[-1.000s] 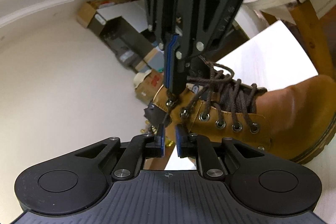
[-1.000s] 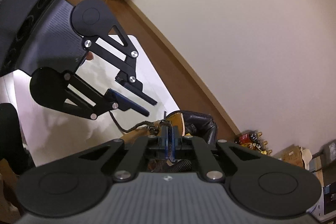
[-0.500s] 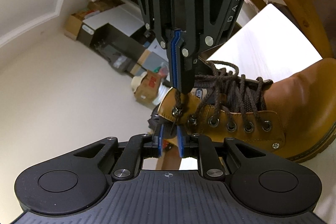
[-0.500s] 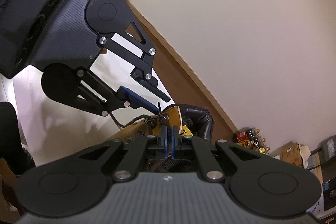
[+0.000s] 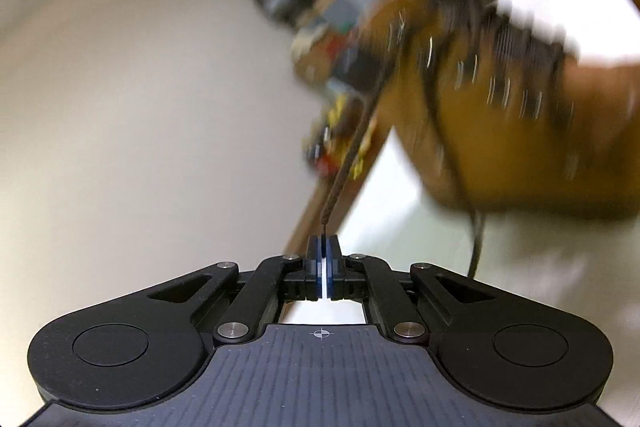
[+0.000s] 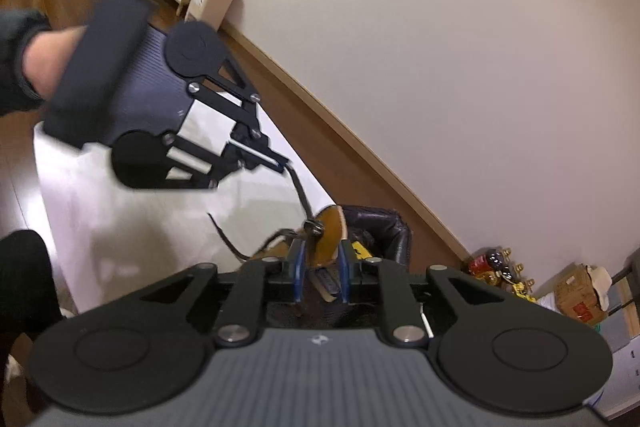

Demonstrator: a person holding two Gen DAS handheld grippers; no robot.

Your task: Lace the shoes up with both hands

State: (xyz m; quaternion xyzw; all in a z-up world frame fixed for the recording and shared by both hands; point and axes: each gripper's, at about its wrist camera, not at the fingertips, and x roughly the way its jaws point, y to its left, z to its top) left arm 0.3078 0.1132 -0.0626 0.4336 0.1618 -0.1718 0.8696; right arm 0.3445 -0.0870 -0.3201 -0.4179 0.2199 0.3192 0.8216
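Left tool (image 5: 324,247) pinches the lace (image 5: 352,147), tilted down; right tool (image 6: 322,267) is opening astride the boot (image 6: 328,239) flap.

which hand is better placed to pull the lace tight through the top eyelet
Left. Its tongs are shut on the lace, which runs straight up to the boot. The right tongs are opening, with only the boot's collar between them.

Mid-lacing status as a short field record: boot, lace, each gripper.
boot: tan boot on white table, dark collar toward the wall
lace: dark lace runs taut from a top eyelet to the left gripper
left gripper: shut on lace end
right gripper: jaws opening, straddling the boot's upper edge; pads not pressing it
view: left wrist picture blurred
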